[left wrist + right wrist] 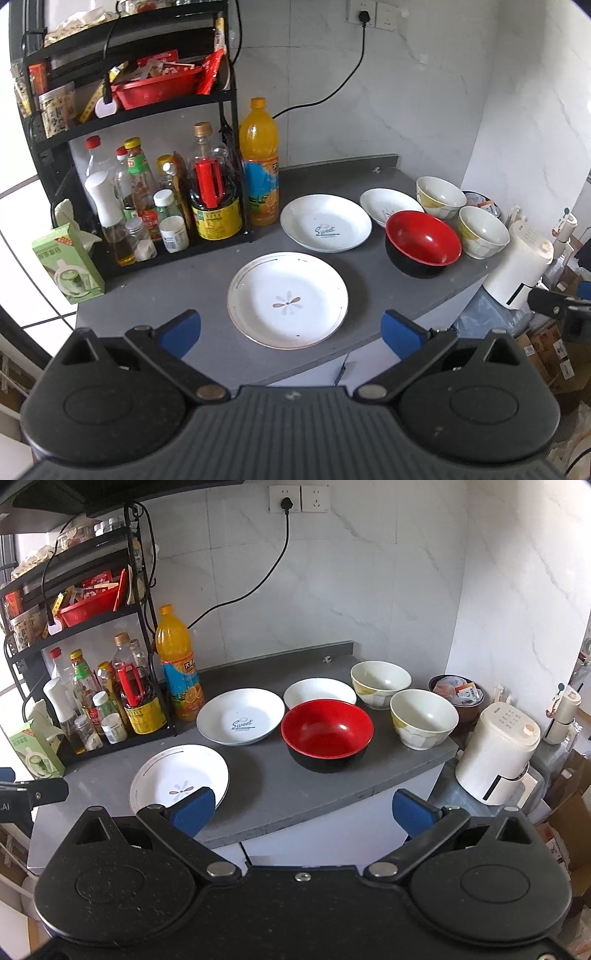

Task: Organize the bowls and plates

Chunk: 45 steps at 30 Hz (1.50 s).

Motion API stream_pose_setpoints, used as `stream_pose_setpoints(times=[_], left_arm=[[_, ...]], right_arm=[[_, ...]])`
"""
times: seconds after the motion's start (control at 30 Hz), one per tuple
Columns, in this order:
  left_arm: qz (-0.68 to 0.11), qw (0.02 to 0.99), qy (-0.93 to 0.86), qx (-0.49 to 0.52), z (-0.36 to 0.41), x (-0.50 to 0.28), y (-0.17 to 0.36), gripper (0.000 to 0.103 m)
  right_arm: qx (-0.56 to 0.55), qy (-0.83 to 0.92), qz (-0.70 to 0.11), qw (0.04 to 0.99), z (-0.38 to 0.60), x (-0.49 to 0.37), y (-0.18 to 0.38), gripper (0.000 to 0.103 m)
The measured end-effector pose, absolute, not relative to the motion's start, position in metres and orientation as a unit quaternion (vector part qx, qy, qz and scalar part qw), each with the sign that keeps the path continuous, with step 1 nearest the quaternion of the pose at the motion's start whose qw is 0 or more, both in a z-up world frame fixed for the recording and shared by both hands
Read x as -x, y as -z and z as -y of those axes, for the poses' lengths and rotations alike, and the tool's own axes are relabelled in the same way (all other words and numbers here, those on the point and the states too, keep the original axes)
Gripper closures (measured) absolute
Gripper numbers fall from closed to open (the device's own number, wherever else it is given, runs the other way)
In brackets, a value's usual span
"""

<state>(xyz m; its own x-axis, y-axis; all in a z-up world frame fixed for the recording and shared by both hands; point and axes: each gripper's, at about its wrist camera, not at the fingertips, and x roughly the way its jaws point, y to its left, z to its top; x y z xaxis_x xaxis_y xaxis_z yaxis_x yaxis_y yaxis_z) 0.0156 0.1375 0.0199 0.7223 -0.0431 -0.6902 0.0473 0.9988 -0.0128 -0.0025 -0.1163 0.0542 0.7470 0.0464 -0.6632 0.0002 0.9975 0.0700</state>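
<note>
Flower plate (288,300): on worktop (192,280), right in front of L hand-held gripper (291,332), nearer than R.
L: spread, holding nothing.
R hand-held gripper (302,811): spread, holding nothing.

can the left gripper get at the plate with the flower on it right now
Probably yes. The left gripper is open and empty, hovering at the counter edge with the flower plate directly ahead between its fingers. Nothing lies on or against the plate; the Sweet plate and red bowl sit farther back.

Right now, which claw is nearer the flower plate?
Left. The left claw sits open right at the flower plate, straddling its near rim. The right claw, also open, hangs off to the plate's right.
</note>
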Motion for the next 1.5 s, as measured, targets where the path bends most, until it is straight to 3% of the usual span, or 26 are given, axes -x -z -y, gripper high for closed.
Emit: stream_pose_setpoints(times=[1.1, 1.5], left_arm=[[-0.374, 0.927, 0.022, 0.003, -0.124, -0.028, -0.016, 0.0], [-0.379, 0.925, -0.016, 0.013, -0.085, -0.031, -0.019, 0.0]], right_arm=[[-0.042, 0.001, -0.353, 0.935, 0.141, -0.007, -0.044, 0.0], [-0.031, -0.023, -0.348, 0.937, 0.183, -0.011, -0.042, 0.0]])
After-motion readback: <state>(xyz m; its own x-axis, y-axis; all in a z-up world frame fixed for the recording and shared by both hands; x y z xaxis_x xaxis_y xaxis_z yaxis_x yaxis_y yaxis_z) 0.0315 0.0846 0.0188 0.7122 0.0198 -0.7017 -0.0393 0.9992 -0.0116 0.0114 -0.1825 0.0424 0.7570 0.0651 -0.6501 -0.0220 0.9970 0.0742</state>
